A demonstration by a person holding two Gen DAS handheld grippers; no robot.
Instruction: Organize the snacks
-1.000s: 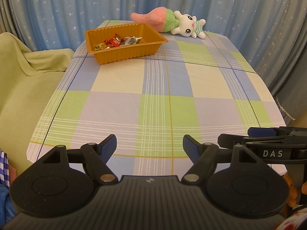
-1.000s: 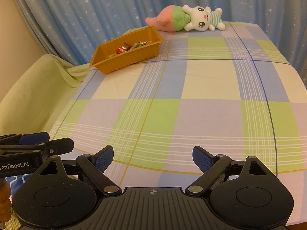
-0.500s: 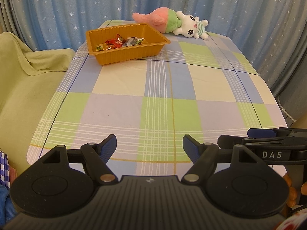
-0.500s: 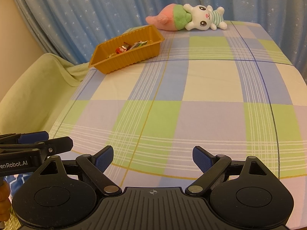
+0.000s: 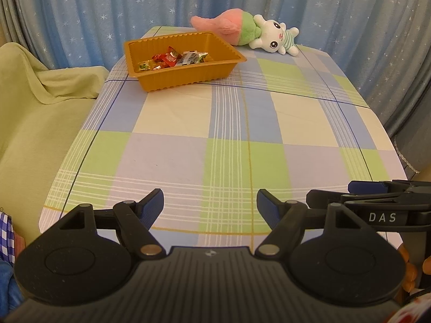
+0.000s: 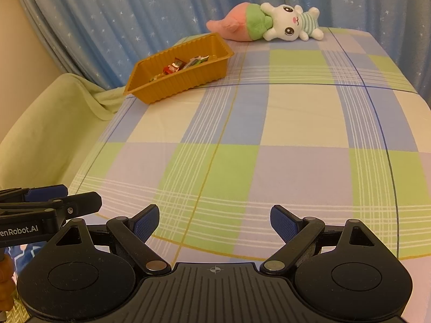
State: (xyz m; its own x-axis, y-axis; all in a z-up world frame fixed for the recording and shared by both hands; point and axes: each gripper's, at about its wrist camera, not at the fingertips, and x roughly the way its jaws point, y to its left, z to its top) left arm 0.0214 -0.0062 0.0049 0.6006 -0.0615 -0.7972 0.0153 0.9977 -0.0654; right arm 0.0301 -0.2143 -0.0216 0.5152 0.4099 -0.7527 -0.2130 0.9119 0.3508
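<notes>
An orange plastic tray (image 5: 188,76) (image 6: 186,84) stands at the far left of the checked table and holds several wrapped snacks (image 5: 172,58) (image 6: 179,66). My left gripper (image 5: 210,206) hangs open over the table's near edge with nothing between its blue pads. My right gripper (image 6: 214,220) is open too, empty, over the same near edge. Each gripper shows side-on in the other's view, the right gripper (image 5: 377,204) at right and the left gripper (image 6: 48,204) at left. Both are far from the tray.
A plush rabbit in a pink and green carrot suit (image 5: 258,33) (image 6: 269,23) lies at the table's far edge. A pale green covered seat (image 5: 40,113) (image 6: 54,123) adjoins the table's left side. Blue starred curtains (image 5: 107,8) hang behind. The checked tablecloth (image 5: 229,134) lies flat.
Both views have crept slightly: the tray and the plush sit a little lower and further right in the left wrist view. Both grippers stay open.
</notes>
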